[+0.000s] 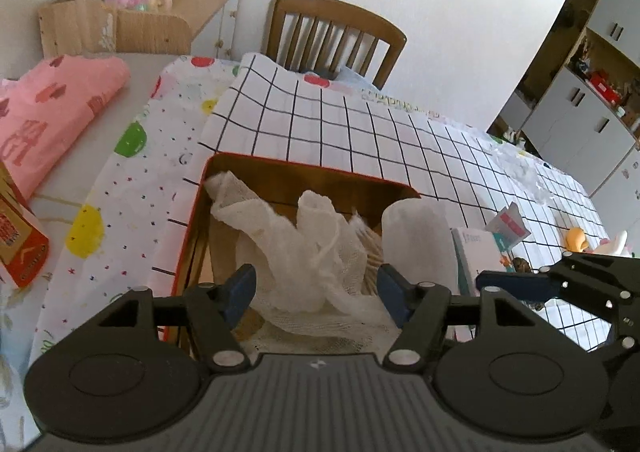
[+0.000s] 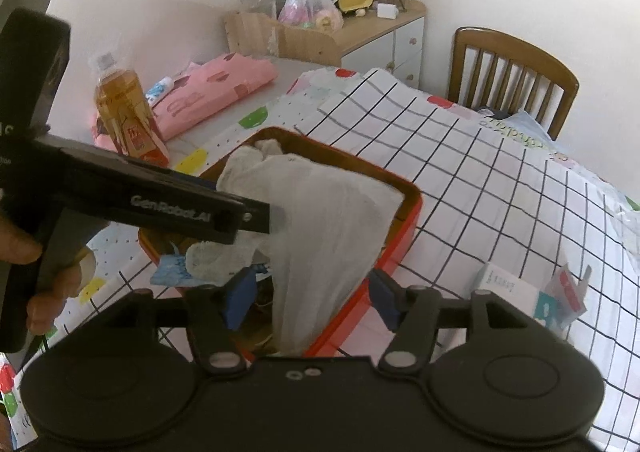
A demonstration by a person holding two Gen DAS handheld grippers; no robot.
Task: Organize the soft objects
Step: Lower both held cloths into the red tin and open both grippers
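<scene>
A white gauze cloth [image 1: 304, 252] lies crumpled in a red-rimmed box [image 1: 304, 167] with a brown inside. My left gripper [image 1: 318, 292] stands open over the box, the gauze between its blue pads [image 1: 240, 292] without being pressed. A blurred white fold [image 1: 416, 236] rises at the box's right side. In the right wrist view the gauze [image 2: 320, 219] drapes over the box [image 2: 416, 203] and runs down between the pads of my right gripper [image 2: 312, 302], which is open. The left gripper [image 2: 256, 215] reaches in from the left, held by a hand [image 2: 44, 292]. A smaller white rag [image 2: 216, 256] lies beneath it.
A grid-pattern cloth [image 1: 400, 131] covers the table. A pink folded cloth [image 1: 48, 111], a drink bottle [image 2: 128, 111] and a carton [image 1: 20, 244] sit at the left. A booklet [image 1: 480, 252] and small toys [image 1: 576, 240] lie at the right. A wooden chair [image 1: 336, 31] stands behind.
</scene>
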